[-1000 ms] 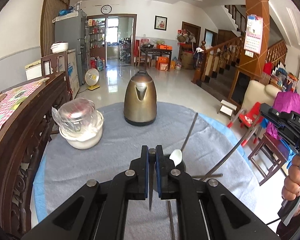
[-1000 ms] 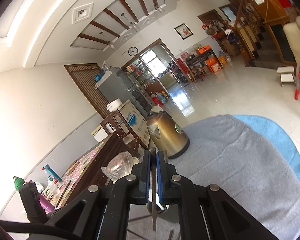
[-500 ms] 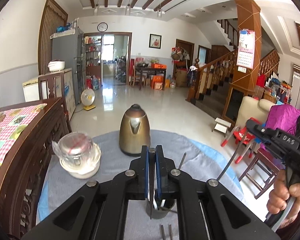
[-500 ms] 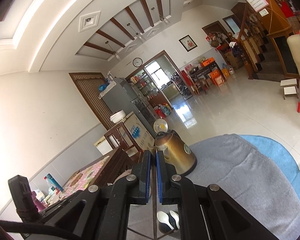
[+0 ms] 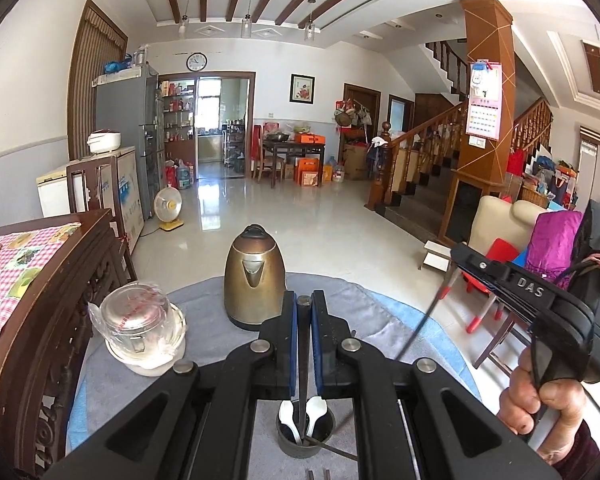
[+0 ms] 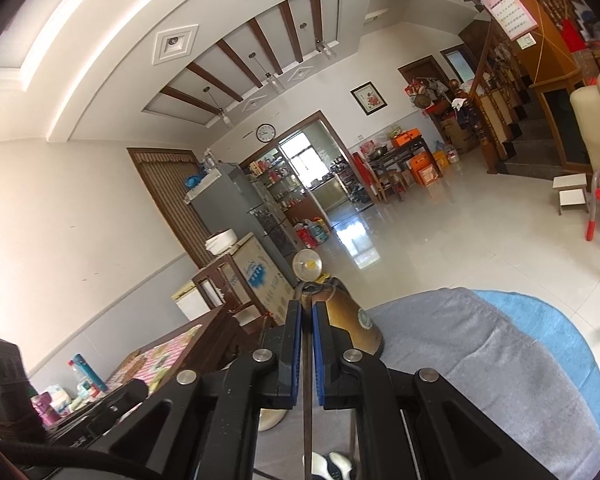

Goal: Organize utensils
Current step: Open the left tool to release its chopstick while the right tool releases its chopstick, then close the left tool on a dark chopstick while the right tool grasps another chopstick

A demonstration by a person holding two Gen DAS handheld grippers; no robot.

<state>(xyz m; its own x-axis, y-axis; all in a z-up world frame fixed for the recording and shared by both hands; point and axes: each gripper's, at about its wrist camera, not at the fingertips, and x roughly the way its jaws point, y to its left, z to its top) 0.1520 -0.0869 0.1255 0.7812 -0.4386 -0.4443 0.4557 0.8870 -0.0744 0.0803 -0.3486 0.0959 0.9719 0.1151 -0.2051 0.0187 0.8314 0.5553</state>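
Observation:
My left gripper is shut on a dark chopstick that hangs point down into a dark round cup on the grey cloth. Two white spoons stand in that cup. My right gripper is shut on another dark chopstick, held upright above the cup, whose white spoons show at the bottom. In the left wrist view the right gripper is at the right, raised, with its chopstick slanting down toward the cup.
A brass kettle stands at the far middle of the round table. A wrapped glass jar on a white bowl sits at the left. More chopsticks lie near the cup. A carved wooden bench borders the table's left.
Both grippers have risen and tilted up with their chopsticks. The cup now sits under the left gripper, and the chopstick tips have come over or into it.

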